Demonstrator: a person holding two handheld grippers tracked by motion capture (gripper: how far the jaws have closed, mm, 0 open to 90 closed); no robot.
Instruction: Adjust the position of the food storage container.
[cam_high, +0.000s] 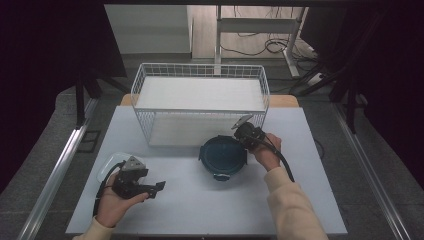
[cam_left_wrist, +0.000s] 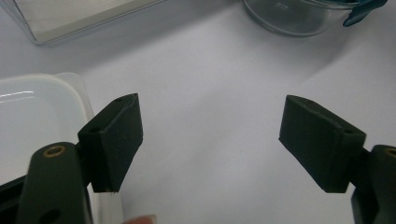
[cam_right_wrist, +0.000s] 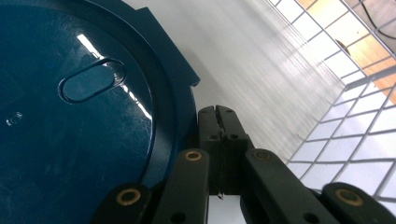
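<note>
Lid (cam_high: 222, 154), dark blue, on round container mid-tabletop | right gripper (cam_high: 245, 131) clenched at its far-right rim, apparently on a latch tab | left gripper (cam_high: 156, 188) released, idle near front-left corner | next, likely: lever tab free.

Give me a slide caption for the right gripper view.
Right gripper, jaws closed, beside the rim of a dark blue round lid, wire basket alongside.

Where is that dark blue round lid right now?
In the high view the lid sits mid-table, just in front of the wire basket, with the right claw at its right rim.
</note>
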